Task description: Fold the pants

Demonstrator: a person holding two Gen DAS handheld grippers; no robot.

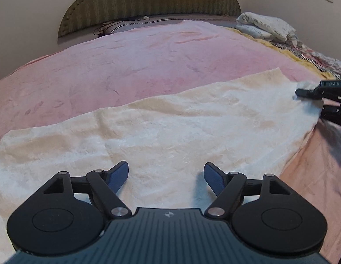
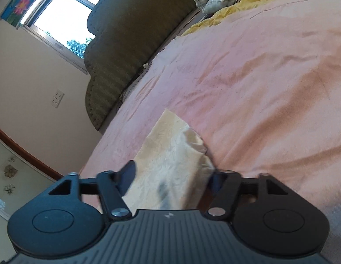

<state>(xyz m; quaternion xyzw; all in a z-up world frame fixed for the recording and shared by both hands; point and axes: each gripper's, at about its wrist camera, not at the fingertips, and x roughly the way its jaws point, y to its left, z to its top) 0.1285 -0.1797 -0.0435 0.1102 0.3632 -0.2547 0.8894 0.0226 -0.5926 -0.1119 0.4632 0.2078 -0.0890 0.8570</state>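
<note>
Our left gripper point(image 1: 166, 177) hangs just above the cream pants point(image 1: 148, 132) with its blue-padded fingers point(image 1: 119, 176) spread wide and nothing between them; our right gripper point(image 2: 170, 177) has the pants' cloth point(image 2: 170, 165) bunched between its two fingers, which stand apart on either side of the fabric, and we cannot tell whether they are actually pinching it; from the left wrist view that right gripper point(image 1: 302, 92) sits at the far end of the garment, touching its edge. The pants lie stretched in a long band across the pink bedspread point(image 1: 126, 66); beyond it rises the dark green headboard point(image 1: 148, 2); a rolled printed quilt point(image 1: 265, 26) and a yellow blanket point(image 2: 258, 2) sit near the head of the bed; a window point(image 2: 60, 15) shows in the wall.
</note>
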